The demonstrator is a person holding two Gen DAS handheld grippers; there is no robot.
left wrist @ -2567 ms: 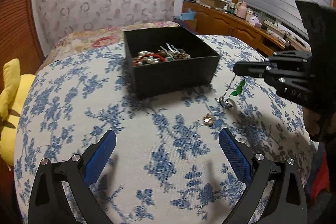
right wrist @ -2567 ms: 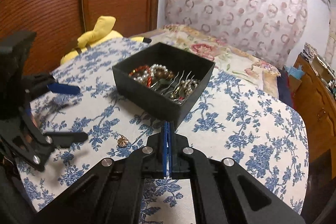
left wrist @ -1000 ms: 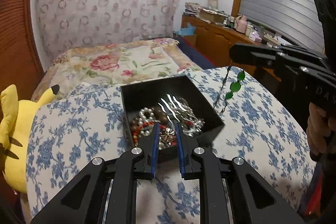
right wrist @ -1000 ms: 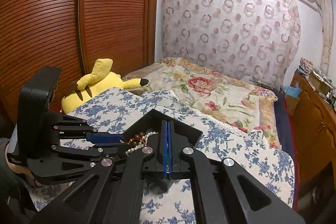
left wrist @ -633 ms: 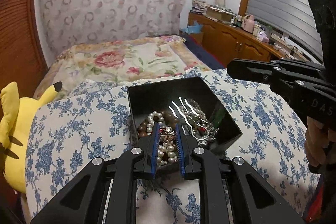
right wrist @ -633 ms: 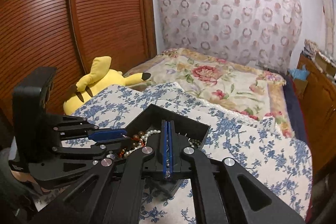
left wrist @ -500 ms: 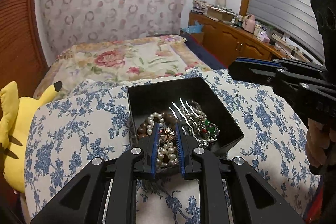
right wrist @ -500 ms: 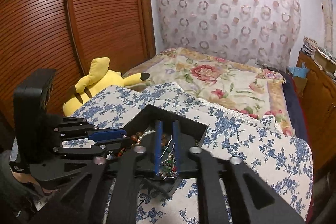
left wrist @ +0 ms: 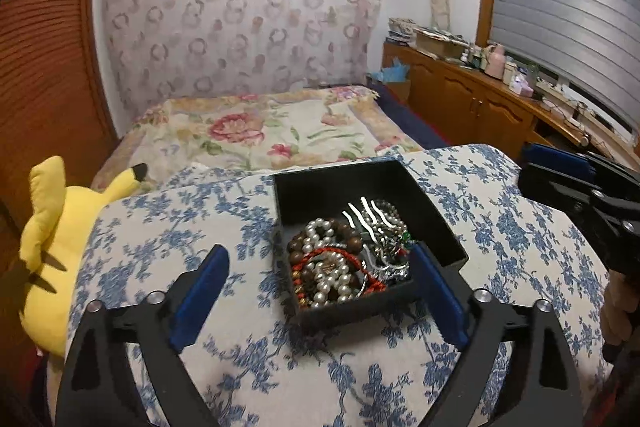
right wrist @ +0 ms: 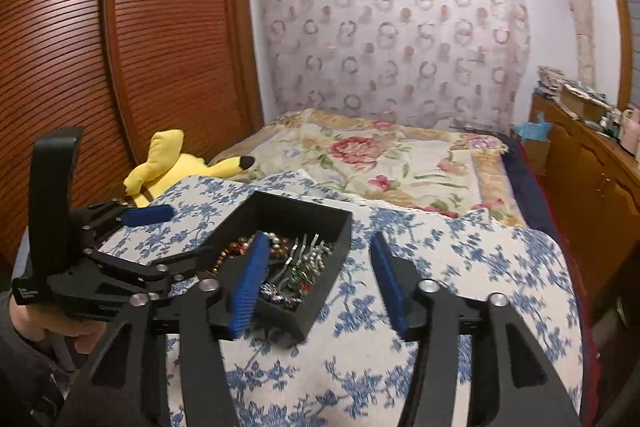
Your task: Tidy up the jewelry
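release step, looks like both pieces are dropped. blue-flowered cushion (left wrist: 168,227) carries the black box (left wrist: 440,223), set near its far edge, one corner turned toward the right gripper; box near square, no clear long axis. jewelry pile (left wrist: 344,263) heaped in its near half, silver hair pins (left wrist: 366,213) pointing to the far wall. left gripper (left wrist: 318,291) jaws just opened wide, nothing between them. right gripper (right wrist: 316,287) just opened too, empty. no loose pieces visible on the cushion; next probably back off and check.
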